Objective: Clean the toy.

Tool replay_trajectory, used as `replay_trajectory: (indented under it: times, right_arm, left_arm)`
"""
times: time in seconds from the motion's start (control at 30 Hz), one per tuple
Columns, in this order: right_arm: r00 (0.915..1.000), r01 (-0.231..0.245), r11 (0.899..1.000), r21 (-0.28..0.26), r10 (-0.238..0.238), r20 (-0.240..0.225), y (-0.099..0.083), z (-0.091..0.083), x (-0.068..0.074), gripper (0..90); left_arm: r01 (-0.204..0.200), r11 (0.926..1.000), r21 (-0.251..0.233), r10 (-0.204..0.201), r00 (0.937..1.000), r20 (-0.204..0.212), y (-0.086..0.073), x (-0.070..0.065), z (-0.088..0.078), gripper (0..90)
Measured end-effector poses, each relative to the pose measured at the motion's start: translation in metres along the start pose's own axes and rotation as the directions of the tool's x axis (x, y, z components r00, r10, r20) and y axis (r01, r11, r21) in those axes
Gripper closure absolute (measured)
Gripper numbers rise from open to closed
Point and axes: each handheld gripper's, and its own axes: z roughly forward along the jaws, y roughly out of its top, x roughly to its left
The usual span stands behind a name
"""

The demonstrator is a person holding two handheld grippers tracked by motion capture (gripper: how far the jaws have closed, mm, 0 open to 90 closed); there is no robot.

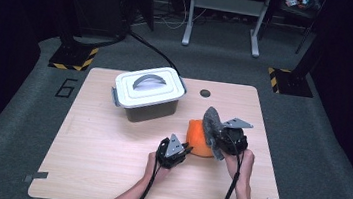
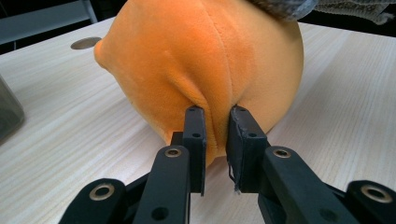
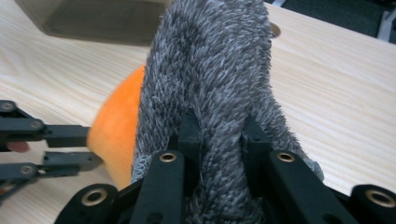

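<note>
An orange plush toy [image 2: 201, 60], a fuzzy grey cloth [image 3: 215, 79], a white-lidded box [image 1: 149, 87], a pale wood-grain table [image 1: 98, 146].

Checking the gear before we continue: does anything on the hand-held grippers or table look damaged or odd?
Yes. In the left gripper view, the pad on one jaw of the left hand-held gripper looks frayed and peeling at its lower edge, beside the pinched orange plush. Nothing else stands out.

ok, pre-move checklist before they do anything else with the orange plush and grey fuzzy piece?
1. Left gripper pinching a fold of the orange plush: ok.
2. Right gripper clamped on the grey fuzzy piece: ok.
3. Grey piece over the plush's top: ok.
4. Plush resting on the table: ok.
5. Lidded bin standing apart from the plush: ok.
6. Whether grey piece is attached to the plush: cannot tell.
</note>
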Motion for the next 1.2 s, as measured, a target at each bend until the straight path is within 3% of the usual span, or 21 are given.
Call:
replay_trajectory:
  times: [0.37, 0.53, 0.8, 0.93, 1.07, 1.2]
  right_arm:
    - [0.9945, -0.09, 0.994, 0.057, 0.087, 0.059, -0.024, 0.007, -0.033, 74.7]
    - [0.9867, -0.157, 0.981, 0.119, 0.15, 0.062, -0.038, 0.022, -0.049, 74.6]
    - [0.9824, -0.186, 0.963, 0.196, 0.181, 0.047, -0.054, 0.048, -0.057, 74.6]
    - [0.9841, -0.177, 0.963, 0.201, 0.172, 0.044, -0.056, 0.049, -0.059, 74.7]
    - [0.9805, -0.193, 0.965, 0.177, 0.182, 0.073, -0.052, 0.037, -0.061, 74.7]
    - [0.9828, -0.172, 0.979, 0.113, 0.163, 0.086, -0.045, 0.017, -0.061, 74.6]
  left_arm:
    - [0.002, 1.0, 0.0, -0.002, 1.0, -0.001, 0.0, 0.0, 0.0, 78.0]
    - [0.003, 1.0, 0.0, -0.003, 1.0, 0.0, 0.0, 0.0, 0.0, 78.1]
    - [0.005, 1.0, 0.0, -0.005, 1.0, -0.001, 0.0, 0.0, 0.0, 78.0]
    - [0.003, 1.0, -0.003, -0.003, 1.0, -0.004, 0.0, 0.001, 0.0, 78.0]
    - [0.003, 1.0, -0.002, -0.003, 1.0, -0.001, 0.0, 0.001, 0.0, 78.0]
    - [0.007, 1.0, -0.004, -0.007, 1.0, -0.001, 0.0, 0.001, 0.0, 77.9]
